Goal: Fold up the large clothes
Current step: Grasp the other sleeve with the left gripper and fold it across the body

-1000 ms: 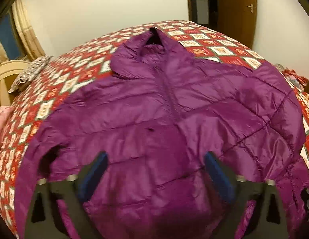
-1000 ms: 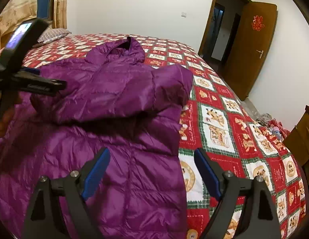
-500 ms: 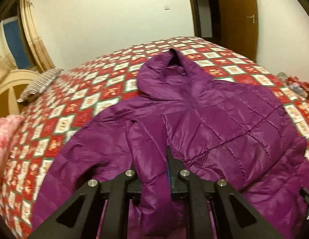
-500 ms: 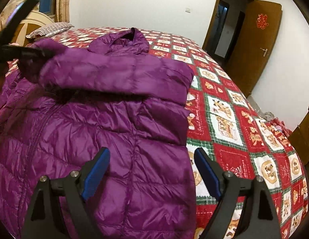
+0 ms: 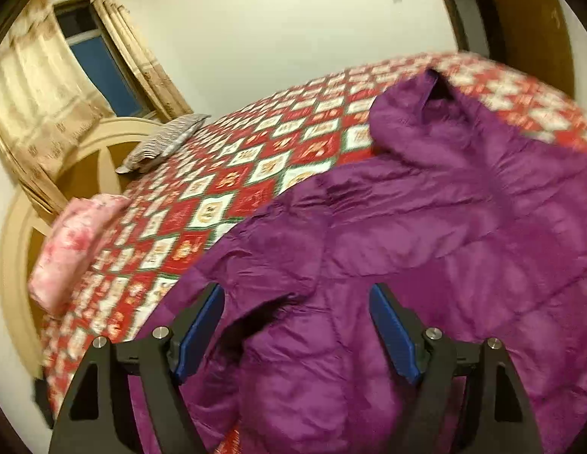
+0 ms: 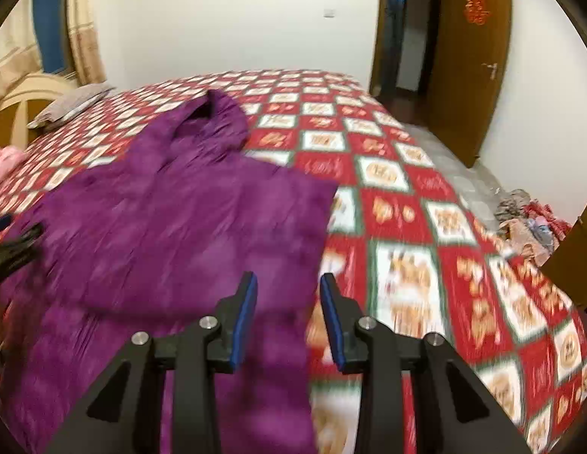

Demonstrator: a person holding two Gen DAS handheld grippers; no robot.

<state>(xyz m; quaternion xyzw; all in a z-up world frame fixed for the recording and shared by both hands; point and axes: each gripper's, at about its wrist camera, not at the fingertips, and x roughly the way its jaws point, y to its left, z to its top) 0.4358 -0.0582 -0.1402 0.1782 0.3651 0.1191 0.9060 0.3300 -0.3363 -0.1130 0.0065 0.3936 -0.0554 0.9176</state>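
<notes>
**Purple puffer, soft and slick**

Purple quilted jacket [image 5: 426, 249] lies flat on the red patterned bedspread [image 5: 233, 185], light, puffy and slippery, so I pinch a seam or edge. My left gripper [image 5: 297, 325] is opening, nothing pinched. My right gripper [image 6: 288, 317] is closing over the jacket's right edge, pads not yet pressing. Hood [image 6: 214, 121] points away from me; the long axis runs hem to hood.

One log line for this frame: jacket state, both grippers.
jacket: on bed, sleeve folded across front | left gripper: opening, nothing held | right gripper: closing over jacket's side edge, not yet gripping
</notes>
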